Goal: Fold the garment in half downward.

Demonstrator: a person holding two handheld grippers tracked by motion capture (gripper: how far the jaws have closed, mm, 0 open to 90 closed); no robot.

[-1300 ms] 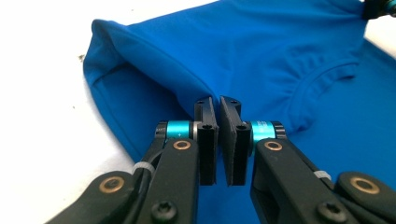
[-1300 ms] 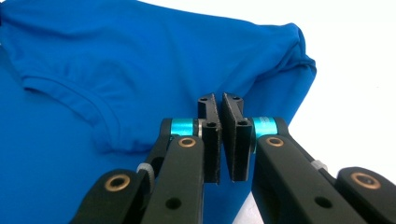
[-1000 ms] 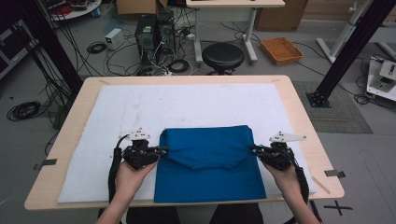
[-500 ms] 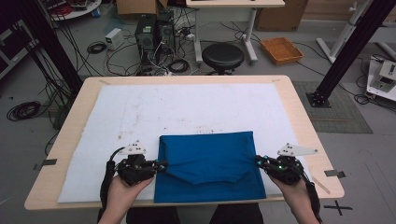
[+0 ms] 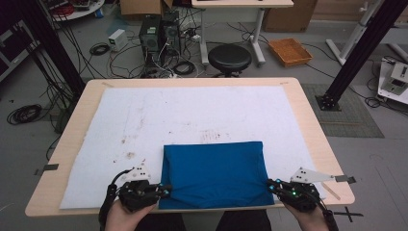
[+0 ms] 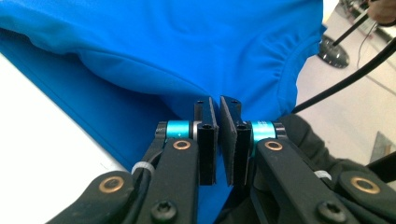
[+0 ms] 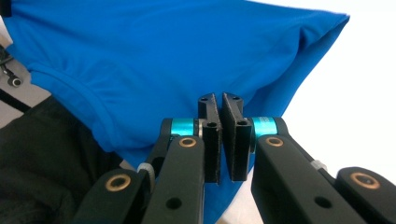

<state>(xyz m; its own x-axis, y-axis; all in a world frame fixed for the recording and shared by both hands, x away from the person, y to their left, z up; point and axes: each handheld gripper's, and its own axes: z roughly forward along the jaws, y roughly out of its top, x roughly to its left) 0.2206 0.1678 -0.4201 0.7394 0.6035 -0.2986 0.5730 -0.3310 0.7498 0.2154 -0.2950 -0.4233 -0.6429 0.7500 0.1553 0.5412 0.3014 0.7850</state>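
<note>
A folded blue cloth (image 5: 214,173) lies on the white mat (image 5: 192,115), its near edge at the table's front edge. My left gripper (image 5: 166,191) is shut on the cloth's near left corner, and my right gripper (image 5: 271,185) is shut on its near right corner. In the left gripper view the black jaws (image 6: 218,105) stand almost together, pinching a fold of the blue cloth (image 6: 187,42). In the right gripper view the jaws (image 7: 220,100) are likewise closed on the cloth's (image 7: 163,51) edge. A hand holds each gripper from the bottom of the high view.
The wooden table (image 5: 308,125) carries the stained white mat. Behind it on the floor stand a black stool (image 5: 229,57), an orange tray (image 5: 290,51), computer towers with cables (image 5: 156,33), and a black frame post (image 5: 356,53) at the right.
Both grippers have moved toward the table's near edge, dragging the blue cloth with them. The cloth now lies lower on the mat.
</note>
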